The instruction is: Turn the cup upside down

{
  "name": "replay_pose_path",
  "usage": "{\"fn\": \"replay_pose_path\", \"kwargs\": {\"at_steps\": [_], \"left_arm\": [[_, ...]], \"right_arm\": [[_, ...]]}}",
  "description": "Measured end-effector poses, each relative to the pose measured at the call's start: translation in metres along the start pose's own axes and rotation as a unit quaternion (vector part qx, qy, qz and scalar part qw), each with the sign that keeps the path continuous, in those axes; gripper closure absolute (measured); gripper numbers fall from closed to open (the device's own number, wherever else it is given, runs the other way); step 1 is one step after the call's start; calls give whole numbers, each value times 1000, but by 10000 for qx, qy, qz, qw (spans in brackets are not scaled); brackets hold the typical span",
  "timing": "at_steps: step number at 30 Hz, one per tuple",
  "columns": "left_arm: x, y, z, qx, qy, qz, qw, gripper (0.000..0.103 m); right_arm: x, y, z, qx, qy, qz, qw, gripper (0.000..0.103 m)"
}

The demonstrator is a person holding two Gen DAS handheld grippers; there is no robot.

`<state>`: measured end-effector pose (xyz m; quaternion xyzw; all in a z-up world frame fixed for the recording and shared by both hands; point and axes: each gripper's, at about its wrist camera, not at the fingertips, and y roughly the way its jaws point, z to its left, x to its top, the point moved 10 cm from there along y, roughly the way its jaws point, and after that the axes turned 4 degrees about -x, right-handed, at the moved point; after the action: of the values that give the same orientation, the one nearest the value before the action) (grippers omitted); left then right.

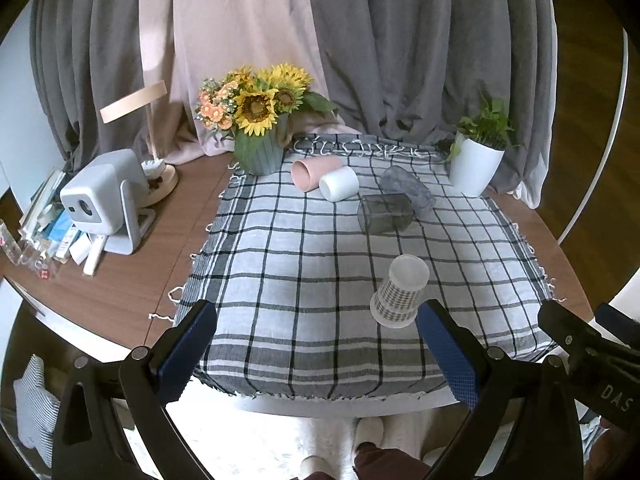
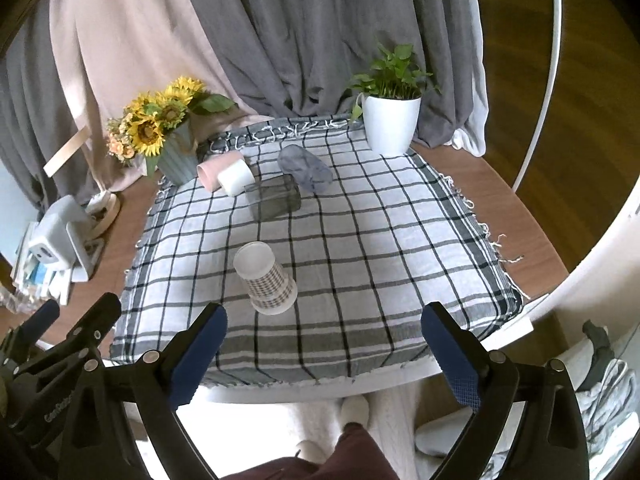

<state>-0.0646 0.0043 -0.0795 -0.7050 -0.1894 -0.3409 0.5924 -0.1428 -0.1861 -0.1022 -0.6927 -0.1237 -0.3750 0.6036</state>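
A checked-pattern paper cup (image 1: 399, 292) stands upside down, its rim on the checked cloth (image 1: 304, 280), at the near right; it shows in the right wrist view (image 2: 266, 279) at near centre-left. Further back lie a pink cup (image 1: 310, 173), a white cup (image 1: 339, 183), a dark clear square cup (image 1: 385, 213) and a grey clear cup (image 1: 407, 189), all on their sides. My left gripper (image 1: 318, 344) is open and empty at the table's near edge, left of the paper cup. My right gripper (image 2: 324, 344) is open and empty, near the front edge.
A sunflower vase (image 1: 258, 148) stands at the back left and a white plant pot (image 1: 476, 164) at the back right. A grey projector (image 1: 106, 200), lamp and clutter sit on the wooden table (image 1: 132, 280) to the left.
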Motion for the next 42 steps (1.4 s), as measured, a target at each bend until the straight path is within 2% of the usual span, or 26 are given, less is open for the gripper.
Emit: {"fn": "replay_pose_path", "kwargs": {"at_steps": [11, 42], "left_arm": [[-1, -8, -3, 62, 34, -92, 9999, 0], [2, -6, 0, 78, 1, -86, 9999, 0]], "right_arm": [[-2, -11, -6, -39, 40, -124, 9999, 5], [-3, -12, -1, -48, 35, -75, 10000, 5]]}}
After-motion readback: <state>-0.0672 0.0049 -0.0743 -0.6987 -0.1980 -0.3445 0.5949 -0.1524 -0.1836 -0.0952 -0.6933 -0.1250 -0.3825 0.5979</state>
